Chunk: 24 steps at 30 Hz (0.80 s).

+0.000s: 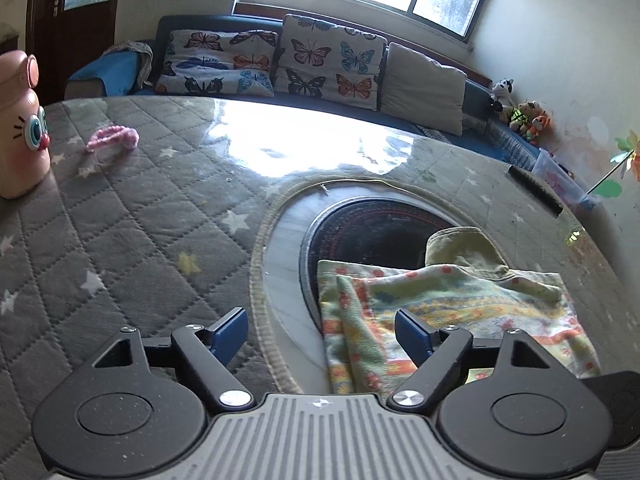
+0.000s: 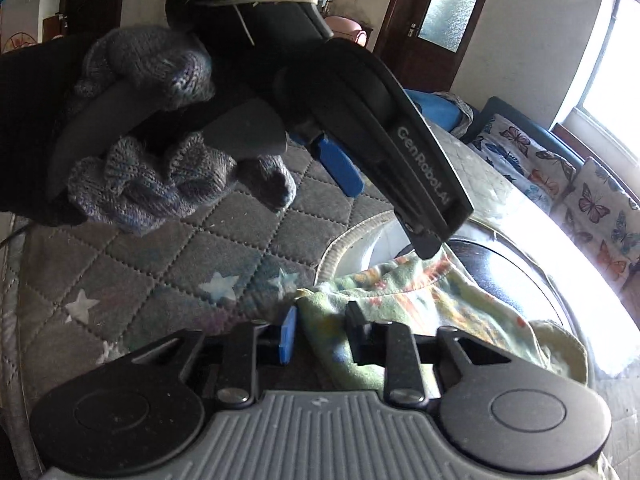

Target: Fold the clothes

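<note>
The garment (image 1: 460, 304), a soft printed piece in yellow, green and orange, is spread just ahead of both tongs, partly folded, over the dark round inset (image 1: 360, 232) and the quilted table cover (image 1: 140, 220).

The left tongs (image 1: 320, 314) are released: the jaws stand wide, the left one above the cover's hem and the right one above the near edge of the cloth, with nothing pinched. From the right wrist view they are seen carried by a gloved hand (image 2: 160, 120) above and beyond the right tongs (image 2: 322, 320). The right tongs appear clenched on a bunched edge of the garment, which fills the narrow gap between the pads.

Trouble is judged most likely at that bunched grip. If several layers have been caught, the fold may be dragged askew. If only a thin edge is pinched, it may slip free when lifted. The cover's hem could be snagged by the left tongs if they were closed where they stand. The two tools are close enough for a collision.

Far ahead and left of the left tongs, a pink bottle (image 1: 20, 128) and a pink looped trinket (image 1: 114, 138) are set well clear. Ahead and to the right, a black comb-like strip (image 1: 534, 190) lies near the table's edge. Nothing blocks the cloth itself.
</note>
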Motion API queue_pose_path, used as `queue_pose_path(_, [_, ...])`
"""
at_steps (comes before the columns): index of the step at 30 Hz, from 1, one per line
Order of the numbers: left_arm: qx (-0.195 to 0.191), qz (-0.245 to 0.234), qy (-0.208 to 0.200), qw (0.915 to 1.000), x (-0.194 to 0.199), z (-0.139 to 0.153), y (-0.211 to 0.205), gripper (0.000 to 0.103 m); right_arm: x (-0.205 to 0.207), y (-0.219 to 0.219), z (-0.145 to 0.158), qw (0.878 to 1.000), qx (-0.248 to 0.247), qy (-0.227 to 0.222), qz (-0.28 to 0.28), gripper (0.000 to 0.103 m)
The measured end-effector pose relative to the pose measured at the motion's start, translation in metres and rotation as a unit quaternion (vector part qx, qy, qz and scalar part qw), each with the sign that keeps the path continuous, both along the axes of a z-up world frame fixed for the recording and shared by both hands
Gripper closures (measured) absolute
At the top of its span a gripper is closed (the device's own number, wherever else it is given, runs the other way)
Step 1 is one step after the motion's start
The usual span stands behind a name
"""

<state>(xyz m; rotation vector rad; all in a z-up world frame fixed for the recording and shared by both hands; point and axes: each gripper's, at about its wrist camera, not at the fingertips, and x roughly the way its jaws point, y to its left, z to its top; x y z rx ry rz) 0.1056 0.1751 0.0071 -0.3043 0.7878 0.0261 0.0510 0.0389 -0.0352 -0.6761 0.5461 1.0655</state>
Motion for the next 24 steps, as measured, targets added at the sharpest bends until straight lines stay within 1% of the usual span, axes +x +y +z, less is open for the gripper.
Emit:
queue_pose_path(1, [-0.008,0.003,0.002,1.0,0.001,-0.001,0.0,0.02,0.001,-0.002,0.002,1.0,0.008,0.004,-0.004,0.091])
queue_pose_path(4, [-0.043,0.011,0.014,0.9989,0.004,-0.004,0.003,0.02,0.007,-0.009,0.012,0.999,0.037,0.019,-0.018,0.094])
queue_pose_path(10, [-0.106,0.029,0.037,0.9932,0.012,-0.01,0.003,0.02,0.015,-0.025,0.03,0.996,0.081,0.033,-0.036,0.094])
queue_pose_path(14, [-0.148,0.031,0.05,0.9872,0.017,-0.014,0.001,0.021,0.023,-0.039,0.04,0.993,0.106,0.042,-0.044,0.095])
queue_pose_path(16, [-0.16,0.032,0.058,0.9849,0.02,-0.016,-0.002,0.022,0.026,-0.046,0.043,0.991,0.114,0.044,-0.045,0.095])
queue_pose_path(18, [-0.169,0.033,0.064,0.983,0.022,-0.019,-0.004,0.034,0.03,-0.057,0.046,0.991,0.122,0.046,-0.044,0.095])
queue_pose_path(19, [-0.174,0.033,0.066,0.9819,0.023,-0.02,-0.005,0.038,0.03,-0.06,0.048,0.99,0.124,0.048,-0.043,0.095])
queue_pose_path(20, [-0.18,0.034,0.068,0.9807,0.023,-0.022,-0.005,0.046,0.031,-0.063,0.048,0.99,0.127,0.05,-0.042,0.095])
queue_pose_path(21, [-0.186,0.035,0.069,0.9794,0.023,-0.023,-0.006,0.058,0.032,-0.065,0.049,0.99,0.128,0.051,-0.041,0.095])
queue_pose_path(23, [-0.201,0.04,0.074,0.9759,0.023,-0.026,-0.005,0.068,0.034,-0.067,0.048,0.989,0.13,0.053,-0.039,0.095])
queue_pose_path(24, [-0.205,0.042,0.075,0.9749,0.022,-0.027,-0.005,0.076,0.034,-0.067,0.048,0.989,0.13,0.054,-0.038,0.095])
